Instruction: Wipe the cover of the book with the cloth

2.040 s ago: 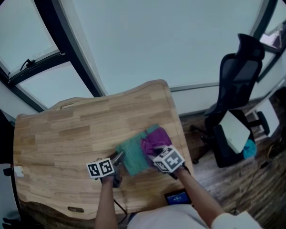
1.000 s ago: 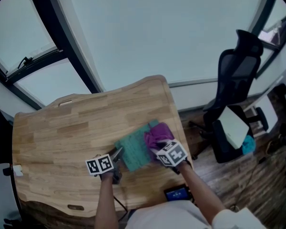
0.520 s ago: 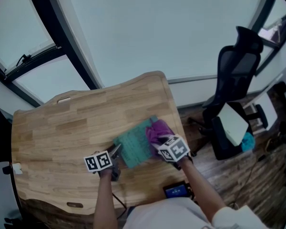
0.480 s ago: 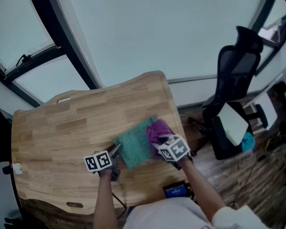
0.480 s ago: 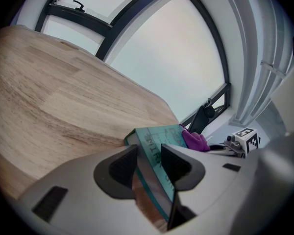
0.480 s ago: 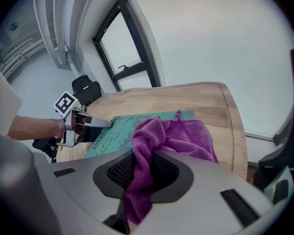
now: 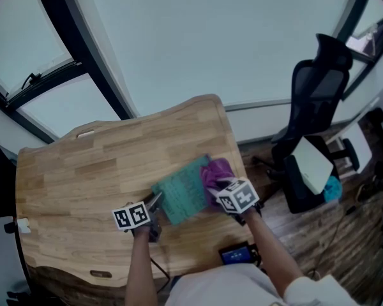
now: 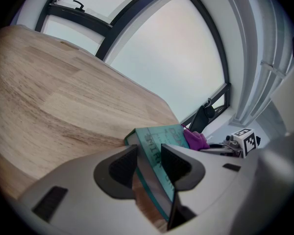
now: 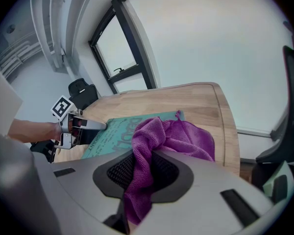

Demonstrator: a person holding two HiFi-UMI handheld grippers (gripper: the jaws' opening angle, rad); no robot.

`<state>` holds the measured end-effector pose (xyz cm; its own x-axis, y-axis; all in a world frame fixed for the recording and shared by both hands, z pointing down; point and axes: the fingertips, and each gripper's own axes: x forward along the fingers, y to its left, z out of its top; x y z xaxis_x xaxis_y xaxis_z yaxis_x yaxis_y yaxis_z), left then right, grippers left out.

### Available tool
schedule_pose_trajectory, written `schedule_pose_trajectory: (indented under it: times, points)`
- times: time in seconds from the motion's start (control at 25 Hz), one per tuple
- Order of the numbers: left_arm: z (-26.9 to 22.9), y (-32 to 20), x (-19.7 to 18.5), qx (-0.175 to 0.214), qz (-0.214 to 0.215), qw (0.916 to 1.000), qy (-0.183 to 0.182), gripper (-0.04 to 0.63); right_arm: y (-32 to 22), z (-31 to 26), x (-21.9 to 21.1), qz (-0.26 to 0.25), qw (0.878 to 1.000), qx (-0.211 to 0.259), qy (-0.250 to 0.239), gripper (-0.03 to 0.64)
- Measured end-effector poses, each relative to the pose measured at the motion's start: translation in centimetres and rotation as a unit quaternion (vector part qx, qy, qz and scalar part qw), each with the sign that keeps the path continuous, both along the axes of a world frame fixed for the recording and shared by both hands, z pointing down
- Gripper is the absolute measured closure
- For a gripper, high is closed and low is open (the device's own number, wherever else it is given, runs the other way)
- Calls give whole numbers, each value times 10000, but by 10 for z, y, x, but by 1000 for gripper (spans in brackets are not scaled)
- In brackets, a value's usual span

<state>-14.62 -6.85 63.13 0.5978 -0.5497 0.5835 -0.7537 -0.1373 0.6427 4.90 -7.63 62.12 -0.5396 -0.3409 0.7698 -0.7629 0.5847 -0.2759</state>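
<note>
Pinches near-left edge of the flat teal book (image 7: 182, 195) between left gripper (image 8: 148, 158) jaws, on pale wood-grain table (image 7: 76, 171). Shows pale cover lettering, too blurred to read. Grips fuzzy purple microfibre cloth (image 9: 176, 136) in right gripper (image 9: 143, 173), bunched on cover's right end.

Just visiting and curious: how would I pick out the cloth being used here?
Find the wooden table by the big window. Near its right edge lies a teal book, and on the book's right side sits the cloth, pinched in the right tongs. It is the only purple, crumpled thing there.
</note>
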Motion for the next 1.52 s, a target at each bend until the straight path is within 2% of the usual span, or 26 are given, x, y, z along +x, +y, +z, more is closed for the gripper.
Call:
schedule_pose_trajectory:
  times: [0.6,1.52]
  points:
    - [0,1,0,-10,14,10000,8,440,-8,-3,-1,-13,9997,-14,259,543]
    - [-1,2,0,-22,14,10000,23,442,-56,-5,-25,156,9996,135,174,543]
